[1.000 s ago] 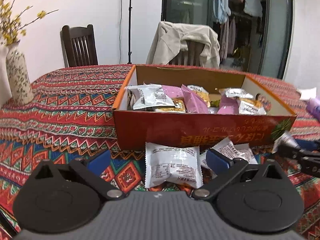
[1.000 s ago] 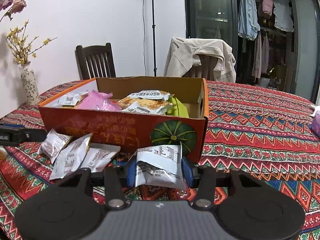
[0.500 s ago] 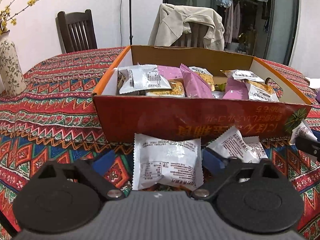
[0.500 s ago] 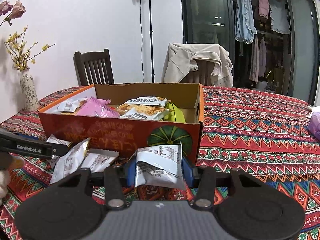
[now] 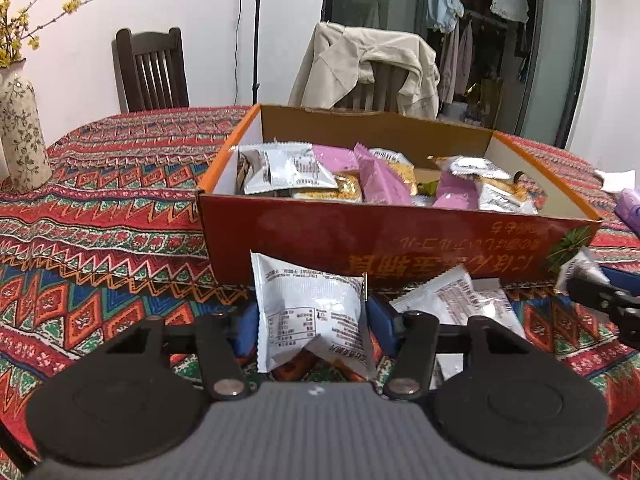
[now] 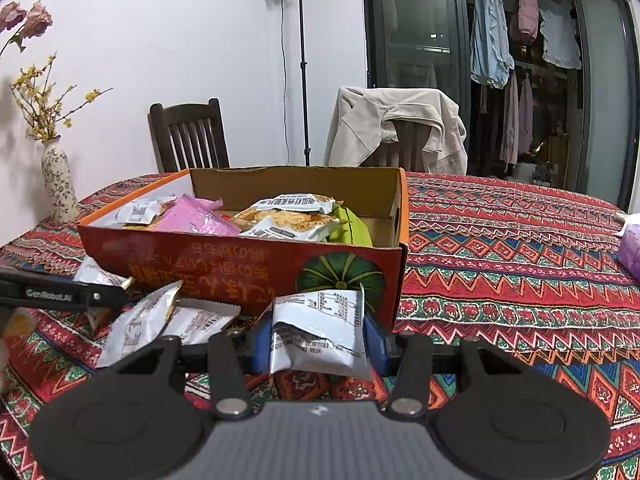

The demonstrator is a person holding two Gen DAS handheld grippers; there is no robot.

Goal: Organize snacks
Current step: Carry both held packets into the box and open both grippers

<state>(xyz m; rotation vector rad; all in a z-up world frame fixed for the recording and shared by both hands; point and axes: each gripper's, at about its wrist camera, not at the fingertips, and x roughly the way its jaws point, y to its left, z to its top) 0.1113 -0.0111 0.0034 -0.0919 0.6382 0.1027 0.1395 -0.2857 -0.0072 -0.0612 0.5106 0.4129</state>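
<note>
Your left gripper (image 5: 310,320) is closing on a white snack packet (image 5: 310,312); your right gripper (image 6: 318,338) pinches another packet (image 6: 318,332) — both before the red box (image 6: 240,272) on the patterned tablecloth (image 6: 520,280). Behind — chairs, a white wall.

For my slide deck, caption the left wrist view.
Left claw closing on a white snack packet before the orange snack box.

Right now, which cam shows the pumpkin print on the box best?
Right wrist: the pumpkin print faces it, whole but for the white packet across its lower edge. Left wrist shows only a sliver of it at the box's far right corner.
</note>
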